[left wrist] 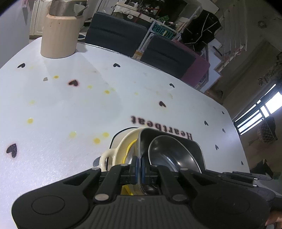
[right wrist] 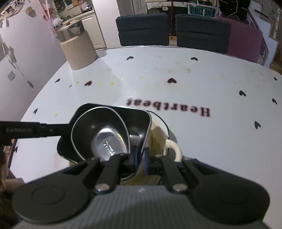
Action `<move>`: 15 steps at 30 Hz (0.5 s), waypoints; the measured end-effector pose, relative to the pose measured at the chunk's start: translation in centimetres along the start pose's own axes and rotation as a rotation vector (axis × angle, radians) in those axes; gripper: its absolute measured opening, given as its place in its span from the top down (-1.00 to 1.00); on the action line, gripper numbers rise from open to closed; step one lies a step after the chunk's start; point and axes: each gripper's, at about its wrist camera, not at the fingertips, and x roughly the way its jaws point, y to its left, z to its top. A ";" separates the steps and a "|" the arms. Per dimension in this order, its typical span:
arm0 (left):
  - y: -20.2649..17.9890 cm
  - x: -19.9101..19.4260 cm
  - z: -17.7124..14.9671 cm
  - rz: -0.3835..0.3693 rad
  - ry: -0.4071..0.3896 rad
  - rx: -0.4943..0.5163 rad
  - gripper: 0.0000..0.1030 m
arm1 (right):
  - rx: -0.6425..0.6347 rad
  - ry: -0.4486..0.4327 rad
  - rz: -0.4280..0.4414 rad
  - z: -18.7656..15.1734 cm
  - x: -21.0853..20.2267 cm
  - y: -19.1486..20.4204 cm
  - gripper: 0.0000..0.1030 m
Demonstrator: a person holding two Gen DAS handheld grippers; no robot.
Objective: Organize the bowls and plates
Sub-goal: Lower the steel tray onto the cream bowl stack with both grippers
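Both the left hand-held gripper [left wrist: 139,167] and the right hand-held gripper [right wrist: 141,161] clamp the black dish [right wrist: 135,119] rim; the tabletop [right wrist: 193,141] reads "Heartbeat", a sign [right wrist: 201,12] "POIZON".

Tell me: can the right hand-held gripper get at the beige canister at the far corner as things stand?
Probably not yet. The right hand-held gripper is shut on the rim of the black square dish, which is nested in the cream dish. The table toward the beige canister looks clear otherwise.
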 end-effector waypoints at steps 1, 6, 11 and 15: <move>0.0 0.1 0.0 0.001 0.003 0.001 0.93 | -0.002 0.002 0.000 0.0 0.0 0.0 0.82; 0.1 0.5 -0.2 0.010 0.018 0.010 0.93 | -0.006 0.011 -0.003 0.1 0.2 0.0 0.82; 0.2 0.5 -0.1 0.008 0.016 0.005 0.93 | -0.013 0.022 -0.005 0.2 0.4 0.1 0.81; 0.1 0.5 -0.2 0.009 0.019 0.009 0.93 | -0.017 0.028 -0.007 0.3 0.6 0.0 0.81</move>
